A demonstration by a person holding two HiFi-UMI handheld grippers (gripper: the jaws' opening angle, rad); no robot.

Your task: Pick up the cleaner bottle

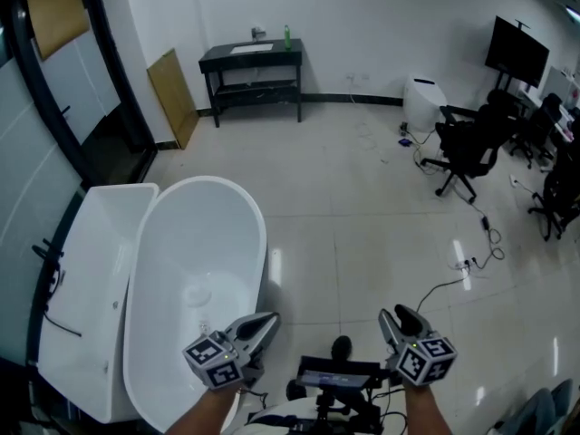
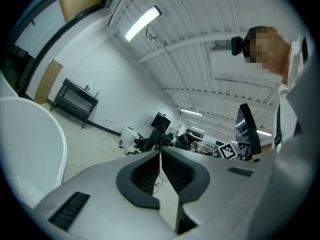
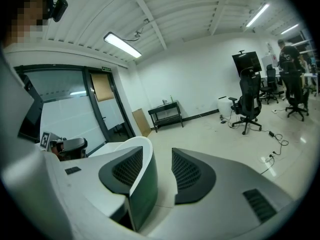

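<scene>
Open-plan office or lab space with a mock bathroom set-up. Glossy pale tiled floor, black office chairs and a big monitor far right, loose cables on the floor. White freestanding bathtub near left, black bench on the far wall. Strip lights, glass doors.

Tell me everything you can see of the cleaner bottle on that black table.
The cleaner bottle is small, slim and green. It stands upright near the right end of the black table by the far wall. Only the tabletop touches it. Its material, cap and label are too small to make out.
</scene>
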